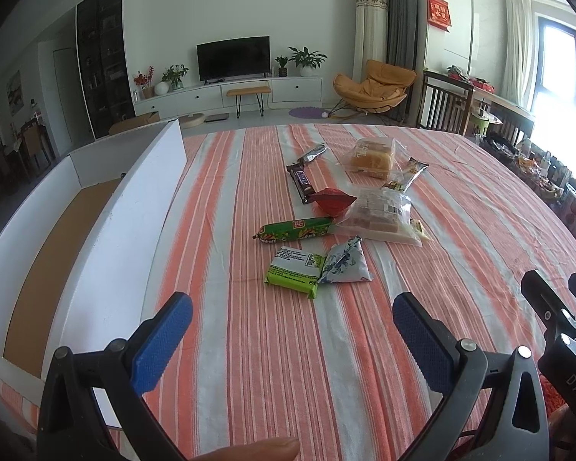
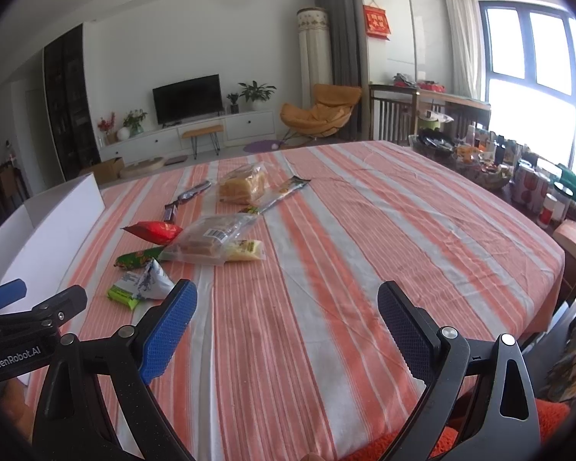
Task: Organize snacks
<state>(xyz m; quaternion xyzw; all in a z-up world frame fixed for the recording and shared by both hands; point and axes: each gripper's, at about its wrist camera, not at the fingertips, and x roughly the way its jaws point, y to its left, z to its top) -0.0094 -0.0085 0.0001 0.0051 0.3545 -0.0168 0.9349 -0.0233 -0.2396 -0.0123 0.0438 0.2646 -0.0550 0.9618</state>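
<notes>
Striped tablecloth point(image 1: 272, 345); white box point(image 1: 134, 211) cut off; both grippers' jaws wide apart, empty.

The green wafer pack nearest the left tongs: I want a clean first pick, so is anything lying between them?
Nothing visible: only bare striped tablecloth lies between the open left tongs and the green wafer pack. The blue-and-white pouch rests against the pack's right side, not in front.
</notes>
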